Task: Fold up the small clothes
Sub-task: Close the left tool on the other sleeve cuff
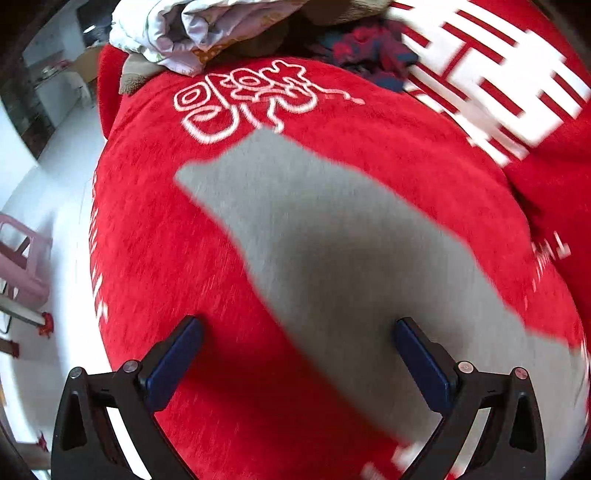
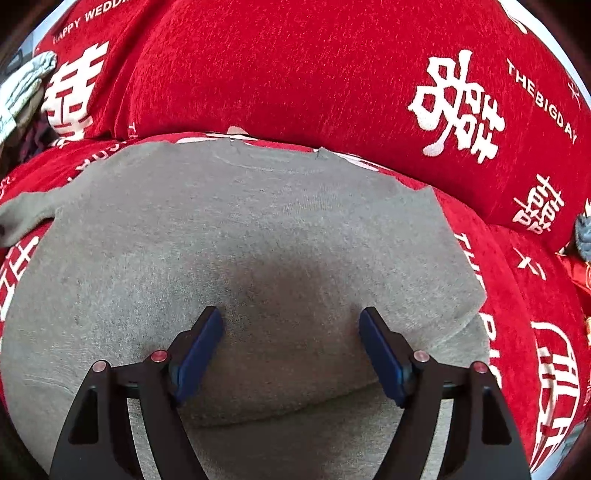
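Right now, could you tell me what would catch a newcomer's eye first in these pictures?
The bright red cover with white wedding lettering fills both views. On it a grey garment lies spread flat, one sleeve reaching out in the left wrist view. A heap of pale and dark clothes sits at the far edge.

Our left wrist view looks steeply down past its fingers [image 1: 192,354] at the red cover [image 1: 155,229], close above it, with floor at the frame's left edge. Our right wrist view tilts down too, nearer still, toward a red cushion [image 2: 295,74] across the top. Both share the grey garment [image 1: 332,266] [image 2: 258,229], lower right in one, centre in the other.
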{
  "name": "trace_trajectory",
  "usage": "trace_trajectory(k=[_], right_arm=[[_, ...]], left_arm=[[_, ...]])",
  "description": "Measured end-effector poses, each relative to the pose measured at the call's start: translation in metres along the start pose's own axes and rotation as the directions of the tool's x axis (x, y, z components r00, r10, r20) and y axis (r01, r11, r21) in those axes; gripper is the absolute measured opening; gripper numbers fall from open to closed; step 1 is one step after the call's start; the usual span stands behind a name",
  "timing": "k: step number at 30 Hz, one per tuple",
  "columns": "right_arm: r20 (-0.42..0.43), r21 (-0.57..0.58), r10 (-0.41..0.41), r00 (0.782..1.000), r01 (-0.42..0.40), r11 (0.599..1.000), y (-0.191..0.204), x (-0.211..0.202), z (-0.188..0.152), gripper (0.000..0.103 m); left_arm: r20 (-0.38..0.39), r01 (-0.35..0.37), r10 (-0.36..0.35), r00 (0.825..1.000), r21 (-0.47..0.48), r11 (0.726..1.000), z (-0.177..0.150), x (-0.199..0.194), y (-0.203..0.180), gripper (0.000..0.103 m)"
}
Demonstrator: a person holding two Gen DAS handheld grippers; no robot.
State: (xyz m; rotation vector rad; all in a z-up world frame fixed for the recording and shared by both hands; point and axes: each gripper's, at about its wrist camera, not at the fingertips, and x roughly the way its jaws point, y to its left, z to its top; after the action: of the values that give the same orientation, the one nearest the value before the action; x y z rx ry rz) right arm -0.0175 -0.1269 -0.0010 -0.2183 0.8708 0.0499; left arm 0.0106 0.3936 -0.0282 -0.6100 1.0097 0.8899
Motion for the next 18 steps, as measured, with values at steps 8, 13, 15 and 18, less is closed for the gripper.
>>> trace_trajectory(k=[8,13,15,18], right_arm=[[-0.023,-0.008,-0.017,1.000,0.017,1.000,0.003,0.000,0.004,0.080],[-0.005,-0.044,-0.013,1.000,0.012,0.999,0.013,-0.010,0.013,0.080],[0.016,-0.062,-0.013,1.000,0.014,0.998,0.021,-0.015,0.021,0.080],[0.043,-0.066,0.018,0.999,-0.015,0.998,0.031,-0.023,0.035,0.080]], left_arm=[[0.010,-0.010,0.010,1.000,-0.077,0.997,0.036,0.014,0.000,0.093],[0.066,0.073,-0.069,0.995,-0.052,0.996,0.038,0.000,0.006,0.019],[0.064,0.090,-0.087,0.994,-0.045,0.995,0.041,0.003,0.009,0.019],[0.078,0.119,-0.116,0.990,-0.033,0.992,0.036,-0.002,0.012,0.014]])
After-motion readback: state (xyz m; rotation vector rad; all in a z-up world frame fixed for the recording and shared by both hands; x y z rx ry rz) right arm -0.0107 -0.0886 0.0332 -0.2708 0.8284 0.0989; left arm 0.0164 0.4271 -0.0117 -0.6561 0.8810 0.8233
